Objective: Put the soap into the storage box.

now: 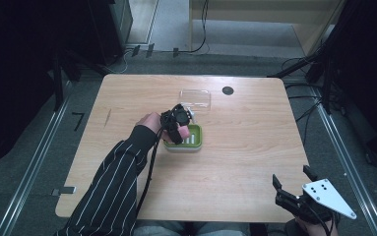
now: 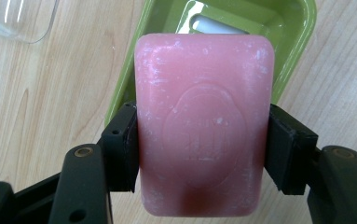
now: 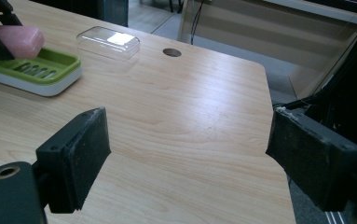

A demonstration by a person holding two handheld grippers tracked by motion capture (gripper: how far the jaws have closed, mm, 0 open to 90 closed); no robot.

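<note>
A pink bar of soap (image 2: 204,135) is clamped between the pads of my left gripper (image 2: 203,151), which is shut on its two long sides. The bar hangs just above the left end of a green soap dish (image 2: 278,28) with a white slotted insert. From above, the left gripper (image 1: 176,129) and the soap (image 1: 182,132) sit over the dish (image 1: 194,142) at mid-table. In the right gripper view the soap (image 3: 20,39) shows over the dish (image 3: 36,70) at far left. My right gripper (image 3: 188,156) stands open over bare wood, near the table's front right corner (image 1: 294,189).
A clear plastic lid (image 1: 195,98) lies upside down behind the dish, also seen as the lid (image 3: 108,42). A round cable hole (image 1: 228,90) sits at the back of the table. A striped sleeve reaches in from the front left. Cables run on the floor beyond.
</note>
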